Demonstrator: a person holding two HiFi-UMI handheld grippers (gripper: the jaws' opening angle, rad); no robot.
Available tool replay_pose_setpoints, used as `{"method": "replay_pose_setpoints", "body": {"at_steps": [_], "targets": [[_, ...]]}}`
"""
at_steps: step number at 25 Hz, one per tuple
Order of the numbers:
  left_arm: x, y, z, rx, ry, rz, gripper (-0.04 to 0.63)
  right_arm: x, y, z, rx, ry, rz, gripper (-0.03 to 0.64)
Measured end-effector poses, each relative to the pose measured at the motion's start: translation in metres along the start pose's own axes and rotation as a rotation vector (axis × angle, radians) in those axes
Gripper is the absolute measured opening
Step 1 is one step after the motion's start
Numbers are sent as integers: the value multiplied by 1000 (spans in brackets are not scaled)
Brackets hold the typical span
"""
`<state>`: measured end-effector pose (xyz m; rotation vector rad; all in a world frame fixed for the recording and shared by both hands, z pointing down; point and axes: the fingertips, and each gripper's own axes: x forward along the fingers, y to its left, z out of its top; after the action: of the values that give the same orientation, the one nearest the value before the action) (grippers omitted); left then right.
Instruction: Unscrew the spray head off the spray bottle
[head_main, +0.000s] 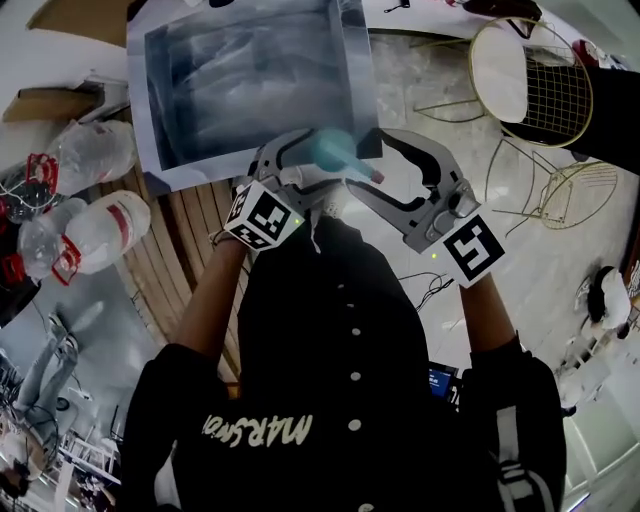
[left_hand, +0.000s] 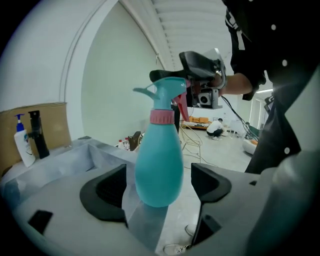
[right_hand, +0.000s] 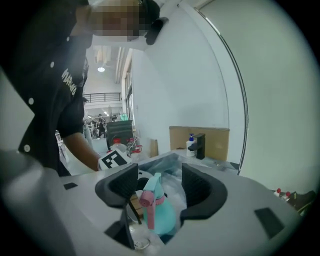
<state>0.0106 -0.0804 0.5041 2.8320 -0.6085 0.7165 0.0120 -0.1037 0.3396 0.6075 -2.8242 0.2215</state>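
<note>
A teal spray bottle (head_main: 335, 150) with a pink collar and pink trigger stands upright on the grey plastic sheet (head_main: 250, 80) at the table's near edge. My left gripper (head_main: 305, 160) is open. In the left gripper view its dark pads (left_hand: 107, 192) flank the bottle's belly (left_hand: 159, 165), with a gap on each side. My right gripper (head_main: 385, 165) comes in from the other side, also open. In the right gripper view the spray head (right_hand: 150, 192) sits between its pads (right_hand: 200, 187) without touching them. The right gripper (left_hand: 200, 65) also shows behind the spray head in the left gripper view.
Clear plastic bottles with red caps (head_main: 90, 235) lie at the left on the slatted wooden table (head_main: 190, 260). A cardboard box with a pump bottle and black dispenser (left_hand: 30, 135) stands further back. Gold wire chairs (head_main: 530, 80) stand on the floor at the right.
</note>
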Motion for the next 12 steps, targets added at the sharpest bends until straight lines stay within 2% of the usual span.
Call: {"method": "replay_pose_setpoints", "body": {"at_steps": [2,9,12], "targets": [[10,0,-3,14,21,-16,394,8,4,-11,-10,33,13,273],[29,-2,1,2,11,-68,403,21,12,-41,-52,145,88,275],[34,-1,-1,21,19,-82,403,25,12,-49,-71,182,111,275]]}}
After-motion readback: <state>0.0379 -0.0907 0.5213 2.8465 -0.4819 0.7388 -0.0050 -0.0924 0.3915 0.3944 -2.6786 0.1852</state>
